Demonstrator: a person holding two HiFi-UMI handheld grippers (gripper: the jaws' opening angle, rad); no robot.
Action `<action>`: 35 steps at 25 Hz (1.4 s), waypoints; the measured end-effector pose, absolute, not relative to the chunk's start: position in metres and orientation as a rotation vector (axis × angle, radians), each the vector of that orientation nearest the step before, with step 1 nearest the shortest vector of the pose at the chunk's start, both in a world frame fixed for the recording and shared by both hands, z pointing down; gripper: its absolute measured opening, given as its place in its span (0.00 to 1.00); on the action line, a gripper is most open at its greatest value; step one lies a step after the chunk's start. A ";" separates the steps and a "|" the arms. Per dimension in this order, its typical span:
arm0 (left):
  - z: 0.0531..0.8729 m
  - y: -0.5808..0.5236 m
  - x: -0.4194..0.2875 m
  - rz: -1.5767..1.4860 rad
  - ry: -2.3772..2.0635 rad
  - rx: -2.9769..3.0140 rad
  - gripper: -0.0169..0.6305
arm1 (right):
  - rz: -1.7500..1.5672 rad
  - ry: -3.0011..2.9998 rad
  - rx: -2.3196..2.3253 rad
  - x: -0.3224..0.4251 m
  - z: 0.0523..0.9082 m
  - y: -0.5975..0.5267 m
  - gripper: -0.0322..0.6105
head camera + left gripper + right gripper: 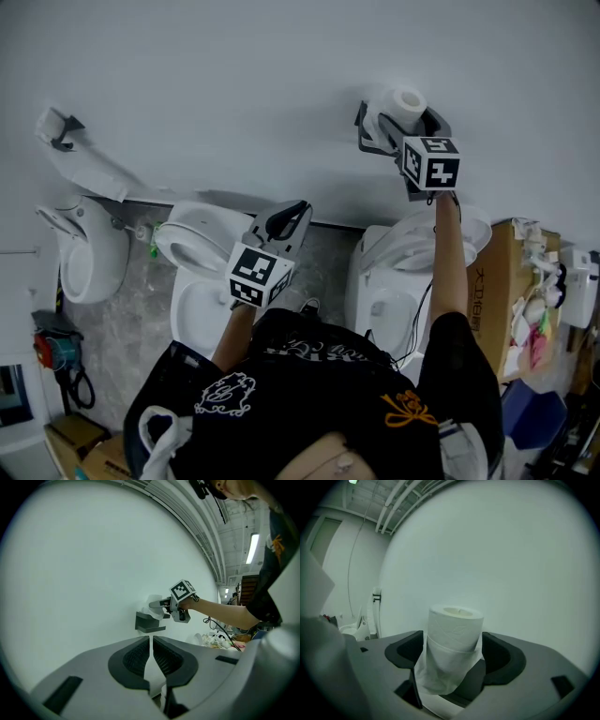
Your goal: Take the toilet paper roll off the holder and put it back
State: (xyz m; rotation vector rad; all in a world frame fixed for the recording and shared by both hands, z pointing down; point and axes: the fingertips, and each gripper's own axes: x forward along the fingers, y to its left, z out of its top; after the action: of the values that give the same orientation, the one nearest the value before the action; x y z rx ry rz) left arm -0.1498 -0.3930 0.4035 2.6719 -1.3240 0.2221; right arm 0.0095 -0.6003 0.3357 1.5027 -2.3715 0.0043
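Note:
A white toilet paper roll stands upright on a dark grey wall holder, with a loose sheet hanging down its front. My right gripper reaches to it at arm's length. In the right gripper view the roll fills the space between the jaws of my right gripper, which stand wide apart; the pads sit close at either side without visibly pressing. My left gripper hangs lower, over a toilet, and is shut with nothing in it. From the left gripper view I see the roll and the holder.
White toilets stand below the wall: one under my left gripper, one under my right arm, another at far left. A cardboard box with clutter stands at the right. A wall fitting is at upper left.

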 end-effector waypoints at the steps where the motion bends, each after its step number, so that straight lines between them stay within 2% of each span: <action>1: 0.404 -0.391 -0.148 0.225 -1.320 2.673 0.06 | -0.002 -2.377 1.517 0.013 0.332 -0.596 0.65; 12: 0.404 -0.364 -0.113 0.255 -1.237 2.719 0.06 | -0.007 -2.520 1.513 0.025 0.304 -0.513 0.65; 19: 0.403 -0.338 -0.096 0.256 -1.227 2.729 0.06 | 0.025 -2.539 1.485 0.031 0.319 -0.449 0.60; 29: 0.403 -0.288 -0.064 0.261 -1.191 2.749 0.06 | 0.099 -2.530 1.510 0.035 0.355 -0.356 0.38; 35: 0.407 -0.253 -0.040 0.293 -1.173 2.751 0.06 | 0.203 -2.576 1.496 0.045 0.375 -0.299 0.35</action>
State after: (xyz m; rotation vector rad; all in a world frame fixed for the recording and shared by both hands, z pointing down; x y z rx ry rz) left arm -0.0404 -0.2527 0.4074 2.7507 -1.1726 0.2928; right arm 0.0448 -0.2990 0.3753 1.4957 -2.5759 0.2034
